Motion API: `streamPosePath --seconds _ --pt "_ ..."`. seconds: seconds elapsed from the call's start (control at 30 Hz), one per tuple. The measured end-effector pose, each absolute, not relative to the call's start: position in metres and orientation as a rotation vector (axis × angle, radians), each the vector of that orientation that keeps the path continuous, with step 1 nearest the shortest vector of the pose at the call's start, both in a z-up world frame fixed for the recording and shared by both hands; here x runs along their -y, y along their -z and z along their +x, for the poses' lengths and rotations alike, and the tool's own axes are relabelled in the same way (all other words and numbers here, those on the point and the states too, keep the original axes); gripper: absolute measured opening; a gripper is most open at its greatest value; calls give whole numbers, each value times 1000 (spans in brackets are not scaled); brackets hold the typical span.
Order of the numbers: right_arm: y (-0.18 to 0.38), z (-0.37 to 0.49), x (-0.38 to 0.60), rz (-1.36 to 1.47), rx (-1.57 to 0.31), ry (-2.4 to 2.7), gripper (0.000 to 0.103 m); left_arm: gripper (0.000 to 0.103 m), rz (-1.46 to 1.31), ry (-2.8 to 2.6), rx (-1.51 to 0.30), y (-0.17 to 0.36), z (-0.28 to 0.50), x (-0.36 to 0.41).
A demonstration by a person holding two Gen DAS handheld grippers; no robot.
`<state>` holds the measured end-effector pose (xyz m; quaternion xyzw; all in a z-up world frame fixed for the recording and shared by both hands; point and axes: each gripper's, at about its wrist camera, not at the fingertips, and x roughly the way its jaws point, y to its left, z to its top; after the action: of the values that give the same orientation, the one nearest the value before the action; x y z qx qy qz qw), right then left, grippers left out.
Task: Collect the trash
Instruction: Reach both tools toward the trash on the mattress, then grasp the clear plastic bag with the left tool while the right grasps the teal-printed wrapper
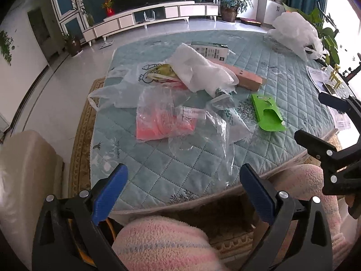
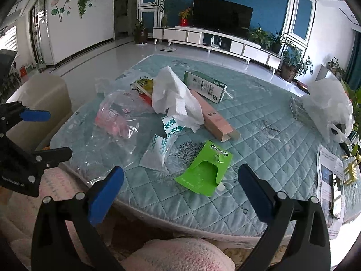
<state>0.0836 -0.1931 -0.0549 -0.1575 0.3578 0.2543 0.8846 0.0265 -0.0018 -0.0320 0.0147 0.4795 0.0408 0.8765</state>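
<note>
Pretty much nothing's been collected yet: the wrappers, green card (image 2: 204, 171), pink box (image 2: 214, 118) and tissue (image 2: 174, 94) are all left scattered on the table (image 2: 266, 135), with both grippers' fingers spread apart and empty.

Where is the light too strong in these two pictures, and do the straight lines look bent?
Left wrist view: the right edge is blown out white behind the right gripper; the table edge bows. Right wrist view: even daylight, glare on the floor; walls curve near the rim, dark corners.
</note>
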Motion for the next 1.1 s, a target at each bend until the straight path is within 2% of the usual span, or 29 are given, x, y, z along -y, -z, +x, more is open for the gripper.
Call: streamPosePath --seconds 0.53,0.87,0.93,1.0,1.1 --pt "94 134 203 -275 -941 -535 99 97 -2 -2 -1055 68 61 -3" --pt "114 164 170 -273 -997 -620 99 97 46 67 -1074 91 91 19" --pt "120 173 159 -280 -1009 -629 99 93 58 58 -1072 94 96 19" --pt "127 181 149 -284 -1032 -644 99 83 70 50 -1082 98 100 17" --pt "136 190 137 -279 -1064 -658 99 81 77 45 -1084 100 102 13"
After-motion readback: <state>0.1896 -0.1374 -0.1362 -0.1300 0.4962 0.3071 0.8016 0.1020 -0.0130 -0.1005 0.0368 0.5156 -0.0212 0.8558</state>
